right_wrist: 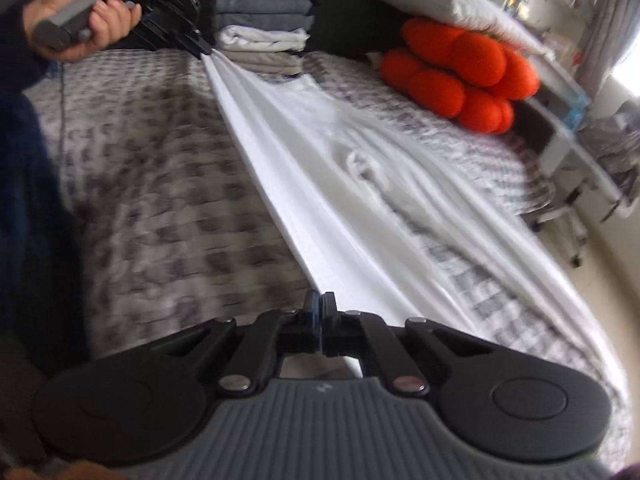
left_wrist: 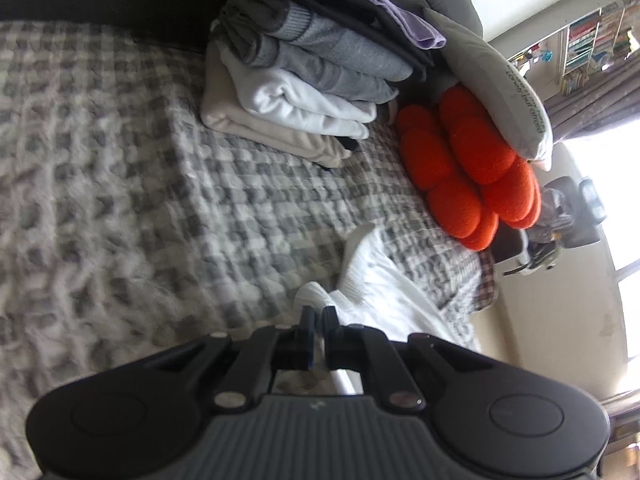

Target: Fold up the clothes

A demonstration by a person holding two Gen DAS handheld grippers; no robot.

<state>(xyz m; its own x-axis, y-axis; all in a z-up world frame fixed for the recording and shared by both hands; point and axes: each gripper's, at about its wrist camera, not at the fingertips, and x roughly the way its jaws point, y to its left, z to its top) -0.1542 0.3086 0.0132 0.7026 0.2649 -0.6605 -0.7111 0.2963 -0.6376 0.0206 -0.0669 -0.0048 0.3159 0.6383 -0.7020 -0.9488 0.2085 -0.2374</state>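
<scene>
A white garment (right_wrist: pixel 320 168) is held taut above the checked bedspread (right_wrist: pixel 152 184) — one edge pinched in the right gripper (right_wrist: pixel 319 312), the other in the left gripper (left_wrist: pixel 319 318). Judged mid-fold: both edges would be lowered evenly beside the folded stack (left_wrist: pixel 304 80).

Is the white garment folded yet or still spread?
Spread: the white garment is stretched taut between both hand-held grippers, left and right.

Two hand-held grippers, right (right_wrist: pixel 319 312) and left (right_wrist: pixel 202 49), pinch a white garment (right_wrist: pixel 320 168) taut.
</scene>
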